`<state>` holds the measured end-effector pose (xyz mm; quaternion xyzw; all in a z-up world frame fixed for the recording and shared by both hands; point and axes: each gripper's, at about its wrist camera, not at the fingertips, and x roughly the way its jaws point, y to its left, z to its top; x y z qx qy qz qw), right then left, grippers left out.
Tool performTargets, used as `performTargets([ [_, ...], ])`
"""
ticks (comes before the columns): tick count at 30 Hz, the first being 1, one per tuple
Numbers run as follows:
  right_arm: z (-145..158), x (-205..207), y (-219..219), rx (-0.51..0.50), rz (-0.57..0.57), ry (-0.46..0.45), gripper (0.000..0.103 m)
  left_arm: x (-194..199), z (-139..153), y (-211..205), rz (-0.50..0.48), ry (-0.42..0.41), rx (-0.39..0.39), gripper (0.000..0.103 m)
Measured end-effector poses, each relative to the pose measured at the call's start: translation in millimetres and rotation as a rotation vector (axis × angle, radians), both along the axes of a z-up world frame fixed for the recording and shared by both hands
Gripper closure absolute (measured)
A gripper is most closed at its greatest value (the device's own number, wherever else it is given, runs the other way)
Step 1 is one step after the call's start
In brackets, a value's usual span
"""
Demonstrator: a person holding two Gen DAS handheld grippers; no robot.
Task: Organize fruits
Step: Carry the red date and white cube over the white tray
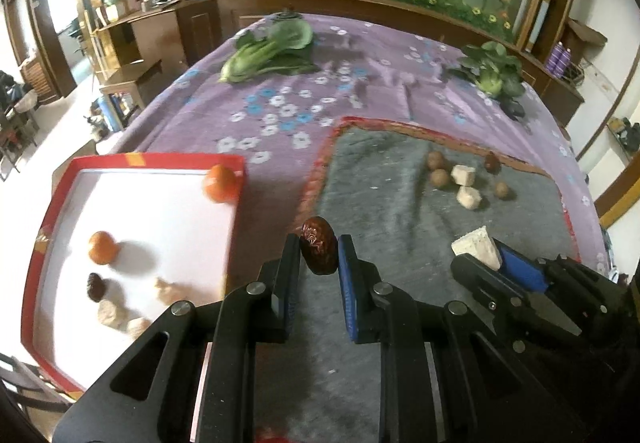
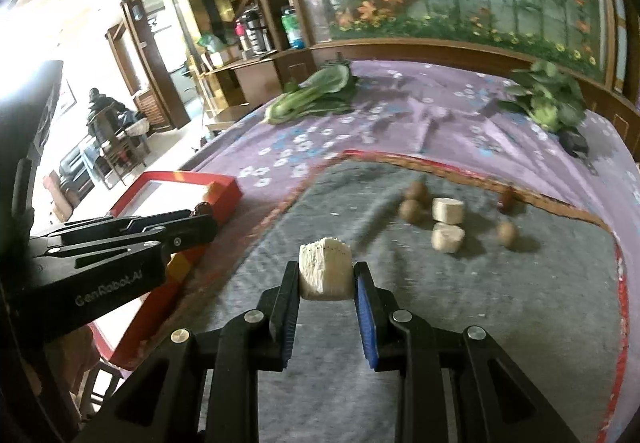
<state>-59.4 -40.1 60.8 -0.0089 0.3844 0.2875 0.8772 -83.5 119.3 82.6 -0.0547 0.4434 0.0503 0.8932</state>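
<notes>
While the left claw point(image 1: 319, 249) grips a red date point(image 1: 319, 245), the right claw point(image 2: 326, 277) — beside it — pinches a white chunk point(image 2: 326, 274).

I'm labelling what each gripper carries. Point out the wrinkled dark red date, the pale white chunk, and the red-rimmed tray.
Wrinkled dark red date point(image 1: 318, 251), left wrist view, its middle.
Pale white chunk point(image 2: 326, 273), right wrist view, front face.
Red-rimmed white tray point(image 1: 160, 159), left wrist view, far rim.

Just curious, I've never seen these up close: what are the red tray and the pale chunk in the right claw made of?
The red tray looks like glossy cardboard, a box lid with thin folded walls and a white liner. The pale chunk in the right gripper looks matte, fibrous and speckled, perhaps cut sugarcane or a similar plant piece; I can't be sure.
</notes>
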Motion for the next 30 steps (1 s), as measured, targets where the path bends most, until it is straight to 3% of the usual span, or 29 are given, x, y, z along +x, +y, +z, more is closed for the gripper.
performTargets([
  [16,1,-17,76,-0.051,0.129,-0.018,0.078,-27,-8,66,0.108,0.003,-0.005,0.085],
  [30,-5,-2,147,-0.07,0.241,-0.006,0.078,-46,-22,140,0.218,0.049,-0.052,0.085],
])
